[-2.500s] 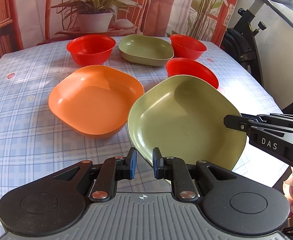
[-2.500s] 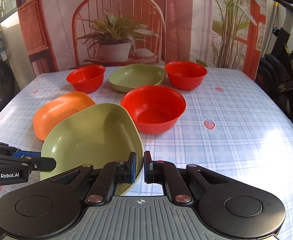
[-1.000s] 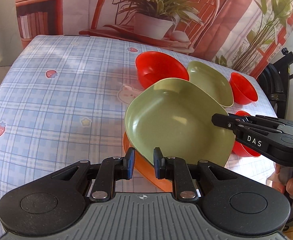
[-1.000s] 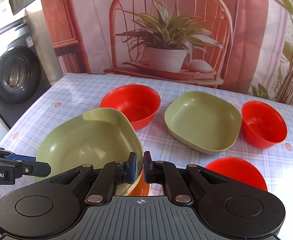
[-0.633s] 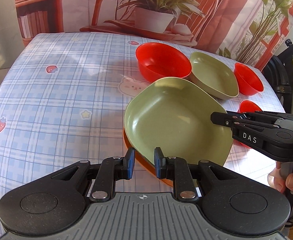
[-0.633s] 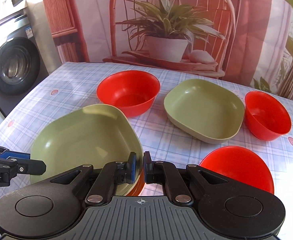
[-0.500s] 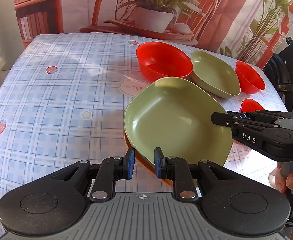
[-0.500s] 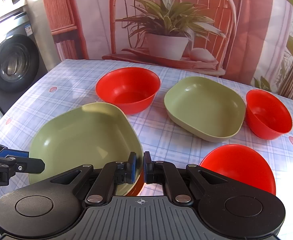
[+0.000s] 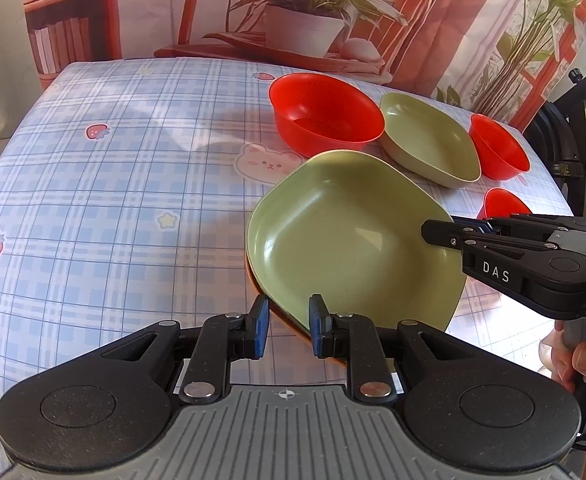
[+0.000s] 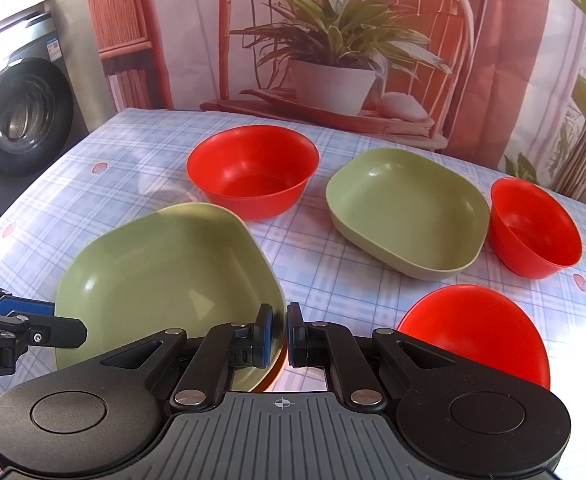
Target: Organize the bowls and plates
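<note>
A green square plate (image 9: 345, 240) (image 10: 165, 276) lies over an orange plate (image 9: 252, 280) (image 10: 273, 376), of which only a thin rim shows. My left gripper (image 9: 289, 320) (image 10: 59, 326) is shut on the green plate's near-left corner. On the opposite rim my right gripper (image 10: 279, 332) (image 9: 429, 233) is shut, its pads pinching the edge. I cannot tell whether the green plate rests fully in the orange one. A second green plate (image 10: 409, 216) (image 9: 429, 140) sits further back, between two red bowls (image 10: 253, 172) (image 10: 533, 228). A third red bowl (image 10: 473, 332) stands near my right gripper.
The table (image 9: 113, 200) wears a blue checked cloth; its left half holds no dishes. A printed backdrop of a chair and plant hangs behind. A washing machine (image 10: 21, 116) stands at the left, an exercise bike (image 9: 573, 128) at the right. A person's hand (image 9: 581, 360) holds the right gripper.
Both grippers carried the green plate leftward from beside the orange plate to over it and lowered it. Over the last half second little has moved; less orange rim shows.
</note>
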Available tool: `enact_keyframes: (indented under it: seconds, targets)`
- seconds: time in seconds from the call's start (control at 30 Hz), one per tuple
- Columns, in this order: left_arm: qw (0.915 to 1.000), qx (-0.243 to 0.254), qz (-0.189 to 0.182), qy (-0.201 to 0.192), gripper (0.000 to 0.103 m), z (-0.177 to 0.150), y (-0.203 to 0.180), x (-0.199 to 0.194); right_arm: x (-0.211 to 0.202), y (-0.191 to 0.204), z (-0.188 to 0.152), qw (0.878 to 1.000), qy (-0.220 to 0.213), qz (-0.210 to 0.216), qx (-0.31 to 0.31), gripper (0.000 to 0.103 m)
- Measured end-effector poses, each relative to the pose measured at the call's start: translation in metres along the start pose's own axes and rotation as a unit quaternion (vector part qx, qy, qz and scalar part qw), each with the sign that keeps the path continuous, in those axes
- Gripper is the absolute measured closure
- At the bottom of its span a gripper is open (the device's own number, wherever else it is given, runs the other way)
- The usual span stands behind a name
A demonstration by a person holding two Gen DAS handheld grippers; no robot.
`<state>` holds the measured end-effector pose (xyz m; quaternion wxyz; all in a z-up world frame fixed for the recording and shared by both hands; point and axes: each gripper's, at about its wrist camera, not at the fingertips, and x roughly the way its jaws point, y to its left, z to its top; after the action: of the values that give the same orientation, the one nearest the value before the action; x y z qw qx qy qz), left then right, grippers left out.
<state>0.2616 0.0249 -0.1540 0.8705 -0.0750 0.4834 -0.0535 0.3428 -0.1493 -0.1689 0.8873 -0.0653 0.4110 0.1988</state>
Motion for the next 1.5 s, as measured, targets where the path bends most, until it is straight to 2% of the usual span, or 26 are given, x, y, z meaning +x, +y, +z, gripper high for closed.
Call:
enact_keyframes:
  seconds: [0.47, 0.63, 1.23, 1.33, 1.5]
  targets:
    - [0.9999, -0.002, 0.000, -0.016, 0.078, 0.000, 0.005, -0.005, -0.006, 0.004, -0.004, 1.000, 0.001, -0.019, -0.018, 0.091]
    - [0.9996, -0.011, 0.000, -0.024, 0.073, -0.002, 0.013, -0.005, -0.001, 0.007, -0.008, 0.999, 0.013, -0.019, -0.025, 0.091]
    - [0.9997, -0.011, 0.008, -0.021, 0.072, 0.000, 0.015, -0.001, 0.000, 0.000, -0.007, 1.000, 0.020, -0.020, -0.003, 0.087]
    - [0.9993, 0.000, 0.024, -0.028, 0.071, 0.005, 0.013, -0.005, -0.008, -0.001, -0.003, 1.000, 0.005, -0.008, 0.006, 0.083]
    - [0.9983, 0.008, 0.012, -0.056, 0.071, 0.021, 0.011, -0.019, -0.023, -0.011, 0.008, 0.999, -0.026, -0.010, 0.017, 0.083]
